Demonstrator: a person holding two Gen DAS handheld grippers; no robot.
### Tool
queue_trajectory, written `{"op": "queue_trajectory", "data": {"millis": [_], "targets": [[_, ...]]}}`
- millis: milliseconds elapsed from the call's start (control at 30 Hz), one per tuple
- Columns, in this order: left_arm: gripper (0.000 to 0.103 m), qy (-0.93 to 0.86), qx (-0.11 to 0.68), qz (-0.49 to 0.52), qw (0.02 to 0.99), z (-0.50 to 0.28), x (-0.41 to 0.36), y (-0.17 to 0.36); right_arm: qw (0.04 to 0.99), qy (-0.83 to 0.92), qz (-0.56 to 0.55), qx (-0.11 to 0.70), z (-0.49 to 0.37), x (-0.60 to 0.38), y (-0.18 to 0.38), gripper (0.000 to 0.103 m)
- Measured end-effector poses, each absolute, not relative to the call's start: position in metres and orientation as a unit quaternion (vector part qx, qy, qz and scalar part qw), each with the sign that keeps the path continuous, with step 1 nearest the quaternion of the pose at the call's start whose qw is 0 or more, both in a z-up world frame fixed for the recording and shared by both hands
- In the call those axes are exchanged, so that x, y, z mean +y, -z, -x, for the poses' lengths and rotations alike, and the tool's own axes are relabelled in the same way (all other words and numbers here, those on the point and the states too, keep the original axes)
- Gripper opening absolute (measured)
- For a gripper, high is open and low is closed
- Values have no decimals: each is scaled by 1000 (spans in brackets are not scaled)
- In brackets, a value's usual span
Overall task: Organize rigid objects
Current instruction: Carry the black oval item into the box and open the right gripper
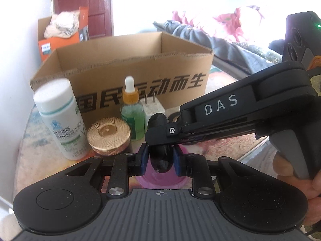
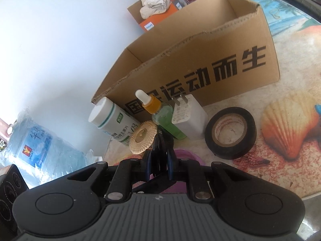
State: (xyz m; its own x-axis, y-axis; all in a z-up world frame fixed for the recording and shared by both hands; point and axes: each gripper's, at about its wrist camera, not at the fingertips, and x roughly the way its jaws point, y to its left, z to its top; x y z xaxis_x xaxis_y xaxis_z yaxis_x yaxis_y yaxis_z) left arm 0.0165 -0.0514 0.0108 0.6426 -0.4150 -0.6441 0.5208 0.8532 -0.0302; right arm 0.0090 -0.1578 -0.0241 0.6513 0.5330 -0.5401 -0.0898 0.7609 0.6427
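Both grippers hold one glossy black oval object (image 1: 159, 156), over a purple lid (image 1: 160, 177). My left gripper (image 1: 159, 158) is shut on its near end. My right gripper (image 2: 158, 163) comes in from the right and is shut on its far end (image 2: 158, 140). Behind stand a white pill bottle (image 1: 60, 116), a gold round lid (image 1: 109, 134), a green dropper bottle (image 1: 132, 112) and a white charger plug (image 1: 151, 108). A black tape roll (image 2: 230, 133) lies to the right. An open cardboard box (image 1: 128, 68) stands behind them.
The table has a seashell-print cover (image 2: 289, 128). A smaller box (image 1: 60, 34) with an orange package and cloth stands behind the big box. A white wall is on the left, and a blue water jug (image 2: 40, 146) below. Clothing lies at the back right (image 1: 220, 32).
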Motion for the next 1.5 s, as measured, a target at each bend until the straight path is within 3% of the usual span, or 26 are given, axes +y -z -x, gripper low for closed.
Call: {"op": "queue_trajectory", "data": {"millis": [533, 833, 1033, 1500], "targets": [[24, 239, 230, -66, 941, -6, -38, -108, 909, -237, -221, 263, -3, -141, -89, 18], [25, 225, 236, -44, 944, -71, -30, -144, 898, -271, -202, 282, -76, -137, -138, 18], [25, 212, 292, -38, 932, -118, -27, -128, 865, -276, -228, 353, -141, -135, -119, 18], [25, 180, 450, -47, 874, -200, -6, -65, 743, -270, -292, 538, -268, -121, -11, 18]]}}
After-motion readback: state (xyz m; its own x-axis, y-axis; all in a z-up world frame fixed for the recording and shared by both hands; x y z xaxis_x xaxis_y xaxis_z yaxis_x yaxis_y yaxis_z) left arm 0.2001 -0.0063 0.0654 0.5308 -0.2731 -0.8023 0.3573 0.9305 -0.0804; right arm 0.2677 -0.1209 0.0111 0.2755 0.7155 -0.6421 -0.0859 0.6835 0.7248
